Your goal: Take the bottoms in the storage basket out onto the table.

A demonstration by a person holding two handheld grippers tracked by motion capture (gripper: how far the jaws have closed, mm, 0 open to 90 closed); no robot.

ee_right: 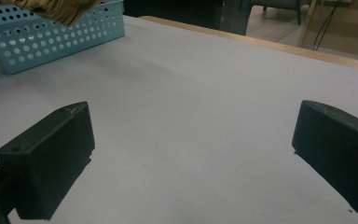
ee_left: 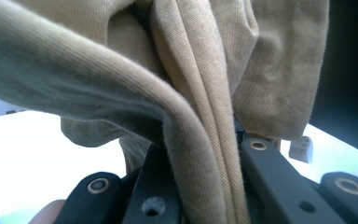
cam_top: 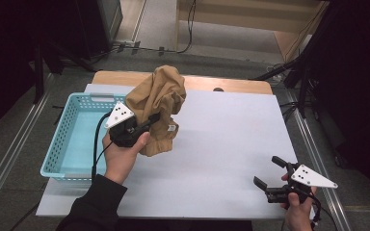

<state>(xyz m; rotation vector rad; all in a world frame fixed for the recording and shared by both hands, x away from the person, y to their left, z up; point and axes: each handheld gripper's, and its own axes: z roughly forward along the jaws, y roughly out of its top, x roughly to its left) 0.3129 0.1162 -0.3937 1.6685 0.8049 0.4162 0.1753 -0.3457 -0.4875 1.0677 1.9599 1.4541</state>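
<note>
The tan garment hangs bunched in the air above the table's left half, close to the far edge, its lower folds reaching down toward the white sheet that covers the table. A small white label shows on its lower right side. In the left gripper view the cloth runs in thick ribbed folds straight down between the two black jaws, which are clenched on it.

The table carries, along its left edge, a light blue perforated basket, standing open with the garment's left side just above its right rim. In the right gripper view the same basket sits at the far left, with a bit of the tan cloth over it.

The left gripper, held in the person's left hand, points up and to the right into the garment, near the basket's right wall; a dark sleeve covers the forearm.

The right gripper hovers low over the table's near right corner, held in the right hand, well apart from the garment. Its jaws stand released and wide, with bare white sheet between them.
</note>
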